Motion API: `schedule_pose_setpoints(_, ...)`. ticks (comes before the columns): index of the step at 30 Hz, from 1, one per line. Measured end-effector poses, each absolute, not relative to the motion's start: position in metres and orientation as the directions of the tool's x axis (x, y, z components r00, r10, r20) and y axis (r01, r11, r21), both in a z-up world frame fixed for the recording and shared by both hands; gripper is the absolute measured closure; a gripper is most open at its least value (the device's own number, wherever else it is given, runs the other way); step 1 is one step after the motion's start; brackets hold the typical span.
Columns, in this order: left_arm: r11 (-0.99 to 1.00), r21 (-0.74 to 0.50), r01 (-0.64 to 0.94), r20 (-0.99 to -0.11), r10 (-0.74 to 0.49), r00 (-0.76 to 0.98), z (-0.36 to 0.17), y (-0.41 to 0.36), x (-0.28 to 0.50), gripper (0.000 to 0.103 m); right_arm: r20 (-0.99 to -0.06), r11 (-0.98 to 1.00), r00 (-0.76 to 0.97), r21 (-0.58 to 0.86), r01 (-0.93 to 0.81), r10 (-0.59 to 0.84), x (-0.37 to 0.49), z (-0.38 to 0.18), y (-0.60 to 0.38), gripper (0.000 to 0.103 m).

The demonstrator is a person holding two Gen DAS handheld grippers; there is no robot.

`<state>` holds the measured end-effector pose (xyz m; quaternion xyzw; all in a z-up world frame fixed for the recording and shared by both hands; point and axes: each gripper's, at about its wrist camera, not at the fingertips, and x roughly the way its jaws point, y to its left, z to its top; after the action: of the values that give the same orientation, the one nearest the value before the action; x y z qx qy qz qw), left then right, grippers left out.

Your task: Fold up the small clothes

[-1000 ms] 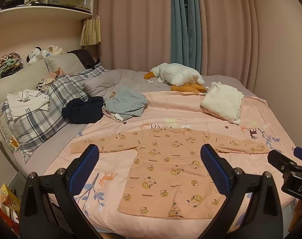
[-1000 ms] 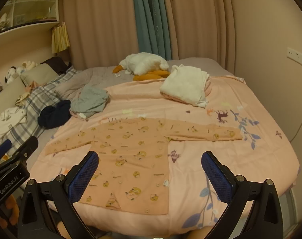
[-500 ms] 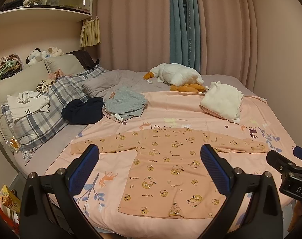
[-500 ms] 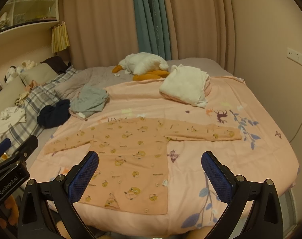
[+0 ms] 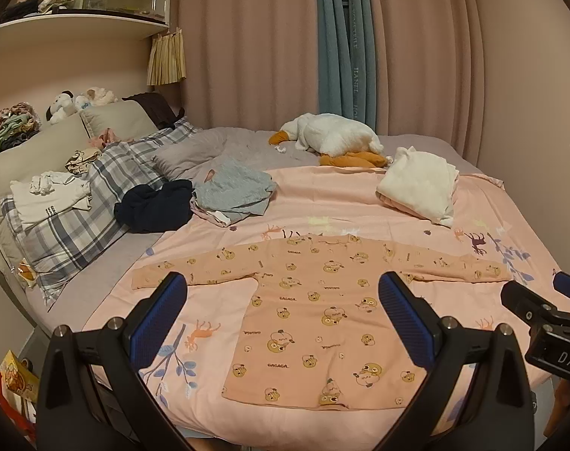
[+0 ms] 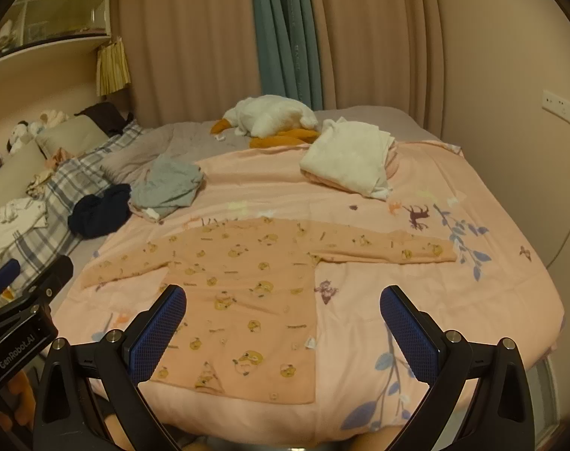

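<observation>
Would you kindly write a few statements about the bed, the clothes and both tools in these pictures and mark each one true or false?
1. The orange printed top lies spread flat with both sleeves out. True.
2. The left tool is clamped on a sleeve. False: it is open and holds nothing.
3. A white plush goose lies near the curtains. True.
4. The right tool is shut. False: its fingers stand wide apart.
5. The dark navy garment lies on the top. False: it lies beside the plaid pillow.
</observation>
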<state>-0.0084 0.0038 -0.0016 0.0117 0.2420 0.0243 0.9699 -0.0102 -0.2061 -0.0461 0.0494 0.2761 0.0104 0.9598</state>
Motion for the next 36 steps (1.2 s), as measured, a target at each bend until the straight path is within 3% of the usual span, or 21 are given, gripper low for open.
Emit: schedule_pose_setpoints(36,0.999,0.033,-0.029,-0.487,0.042,0.873,-0.0059,-0.0004,0.0008,0.001,-0.542,0.996,0.84,0.081,0.027,0.021,-0.0022,-0.045,-0.202,0.0)
